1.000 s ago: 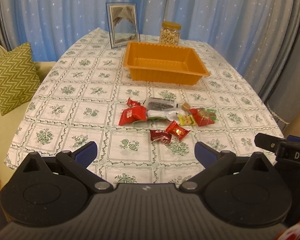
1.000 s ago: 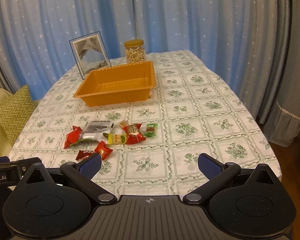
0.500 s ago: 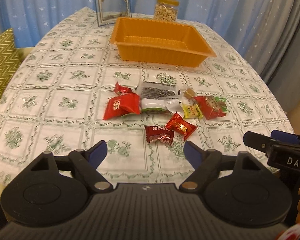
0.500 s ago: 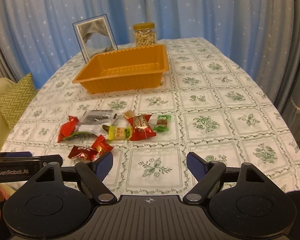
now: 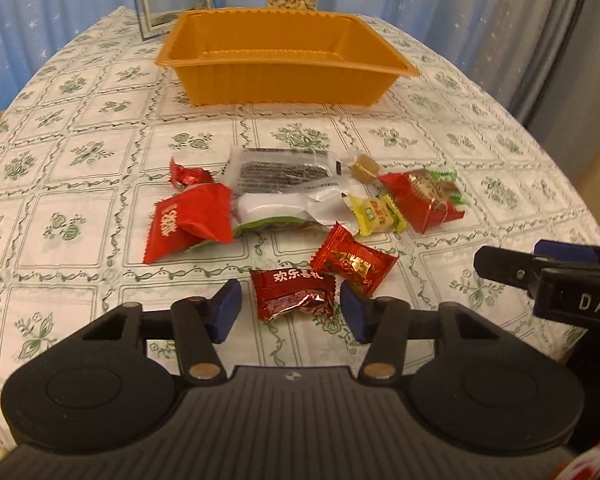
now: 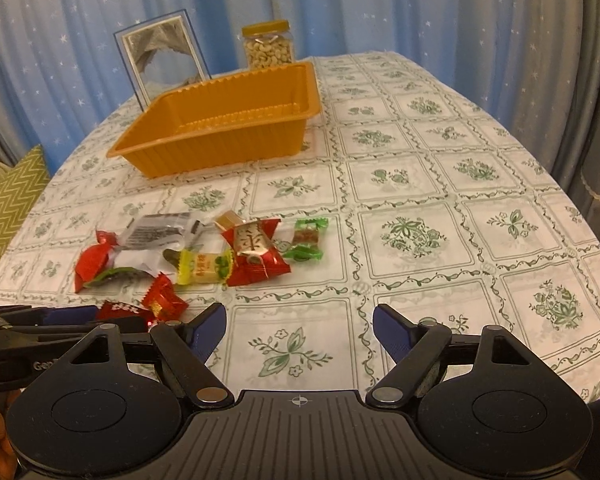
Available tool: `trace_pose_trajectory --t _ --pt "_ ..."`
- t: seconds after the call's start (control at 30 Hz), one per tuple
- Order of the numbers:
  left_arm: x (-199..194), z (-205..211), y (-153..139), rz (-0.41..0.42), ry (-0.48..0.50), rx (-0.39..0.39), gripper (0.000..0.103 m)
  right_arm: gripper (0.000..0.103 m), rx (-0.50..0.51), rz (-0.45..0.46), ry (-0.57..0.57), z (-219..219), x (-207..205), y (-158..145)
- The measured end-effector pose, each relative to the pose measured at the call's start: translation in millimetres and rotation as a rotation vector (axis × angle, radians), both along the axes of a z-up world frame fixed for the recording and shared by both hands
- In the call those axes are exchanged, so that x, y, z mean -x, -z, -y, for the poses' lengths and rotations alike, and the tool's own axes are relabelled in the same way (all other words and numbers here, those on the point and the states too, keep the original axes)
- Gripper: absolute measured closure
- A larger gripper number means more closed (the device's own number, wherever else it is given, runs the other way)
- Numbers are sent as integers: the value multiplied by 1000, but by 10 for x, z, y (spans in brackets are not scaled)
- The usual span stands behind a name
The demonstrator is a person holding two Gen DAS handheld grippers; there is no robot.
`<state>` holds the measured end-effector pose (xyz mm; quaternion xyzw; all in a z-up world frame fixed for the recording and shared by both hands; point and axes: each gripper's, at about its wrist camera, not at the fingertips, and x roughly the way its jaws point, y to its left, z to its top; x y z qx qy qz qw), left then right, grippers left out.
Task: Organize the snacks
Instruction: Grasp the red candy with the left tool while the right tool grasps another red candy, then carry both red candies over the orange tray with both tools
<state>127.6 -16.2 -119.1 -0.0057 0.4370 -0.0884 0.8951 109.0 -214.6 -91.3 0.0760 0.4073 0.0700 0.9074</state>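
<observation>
We hold the left gripper (image 5: 290,310) over the dark red candy (image 5: 294,294), which lies on the tablecloth (image 5: 80,288) at six o'clock of the snack pile (image 5: 300,204). Its jaws have just been closing and now bracket the wrapper narrowly, pads not yet pressing. We should settle lower and pinch the candy's body, clear of its neighbour at two o'clock. The right gripper (image 6: 300,332) waits wide and empty; the orange tray (image 5: 284,60) sits at twelve o'clock.

Orange tray (image 5: 284,80), red candies (image 5: 294,294), white tablecloth (image 6: 440,184) with green floral squares, blue starred curtain (image 6: 380,8)
</observation>
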Motion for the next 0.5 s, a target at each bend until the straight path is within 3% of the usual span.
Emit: trace_pose_trajectory --t 0.1,0.13,0.23,0.4,0.5 --pt "-10 38 15 18 9 -24 57 22 3 -10 -1 -12 -13 39" --pt "-11 43 18 23 9 -32 64 22 4 -11 -4 -32 -19 52" --pt "-5 37 8 25 16 -29 71 22 6 -9 -31 -96 -32 67" --pt "46 -73 -45 23 -11 -24 73 22 -11 16 -99 -237 -72 41" --pt "83 -192 -112 28 -36 -21 73 34 -14 30 -174 -388 -122 42"
